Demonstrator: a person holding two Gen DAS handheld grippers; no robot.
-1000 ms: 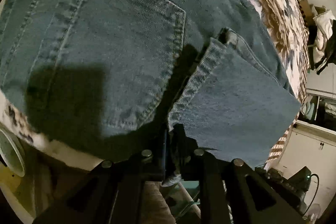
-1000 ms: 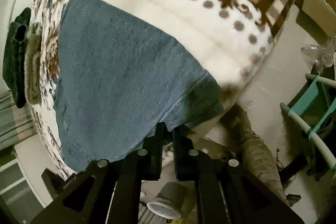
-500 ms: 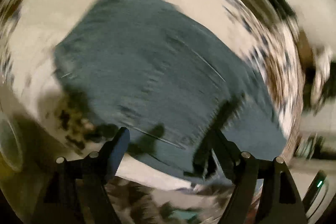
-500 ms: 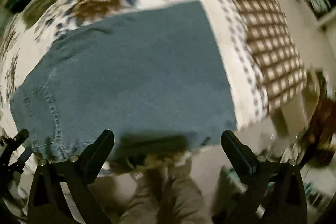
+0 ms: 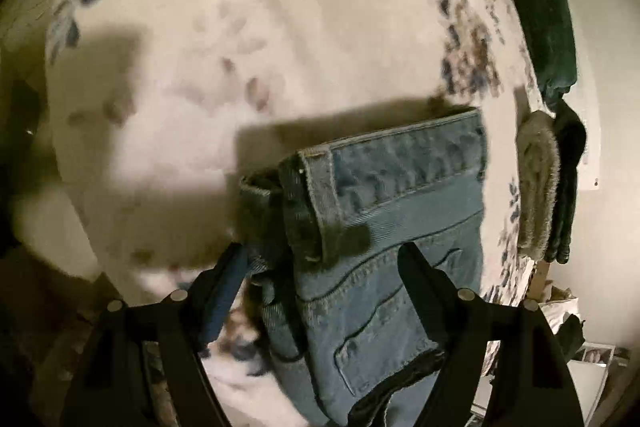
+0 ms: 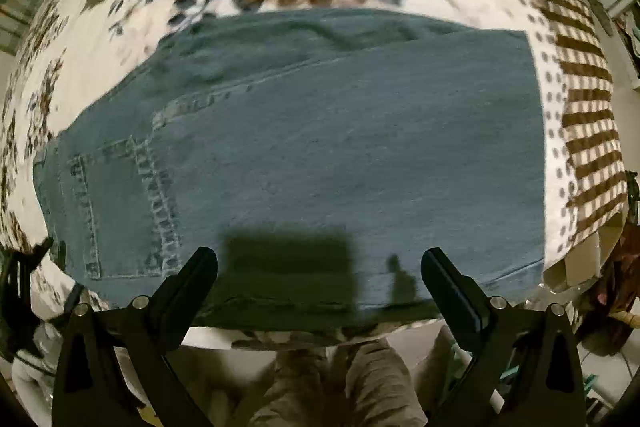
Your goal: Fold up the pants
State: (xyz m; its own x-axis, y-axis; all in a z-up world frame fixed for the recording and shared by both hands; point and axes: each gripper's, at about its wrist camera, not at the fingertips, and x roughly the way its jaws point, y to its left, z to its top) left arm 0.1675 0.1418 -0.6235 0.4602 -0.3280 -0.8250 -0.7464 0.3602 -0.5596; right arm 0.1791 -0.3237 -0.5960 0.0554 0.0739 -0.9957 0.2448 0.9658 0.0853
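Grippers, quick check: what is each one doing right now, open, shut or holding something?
Left gripper: open, just released, waistband of the jeans between its jaws, unclamped.
Right gripper: open wide above the jeans, holding nothing.

Dim, warm indoor light from above and behind the cameras. Hard block-shaped shadows fall on the blanket (image 5: 280,27) and the jeans (image 6: 360,147). Both views show slight motion blur, with soft print and stitching. Heavy fisheye bulge, black vignette in the corners. No glare.
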